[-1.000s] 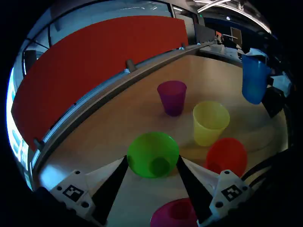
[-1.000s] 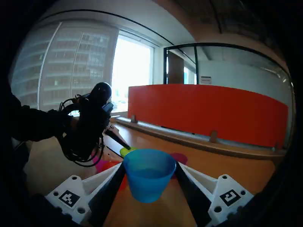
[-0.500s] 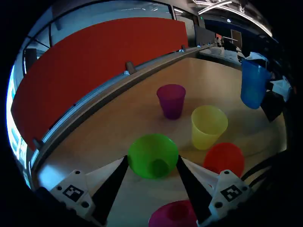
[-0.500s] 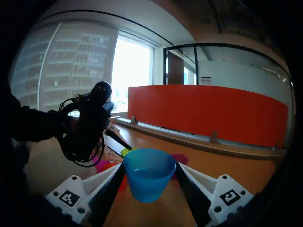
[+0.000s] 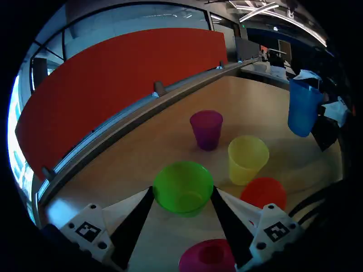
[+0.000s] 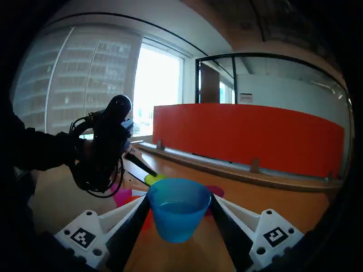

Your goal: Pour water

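Shows the left gripper (image 5: 182, 188) a touch higher than a second ago, seemingly lifting the green cup (image 5: 183, 187) off the surface (image 5: 136, 154); leaves the purple cup (image 5: 206, 129), yellow cup (image 5: 247, 159) and orange cup (image 5: 263, 192) smaller beyond the jaws. Suggests readying a receiver, with pouring not yet begun. Keeps left jaws partly apart, clamped on the green cup. Keeps the right gripper (image 6: 179, 197) jaws clamped likewise on the blue cup (image 6: 179, 213), water (image 6: 179, 206) level between them.

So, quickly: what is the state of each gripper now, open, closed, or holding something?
Left gripper: closed on the green cup.
Right gripper: closed on the blue cup, which has water in it.
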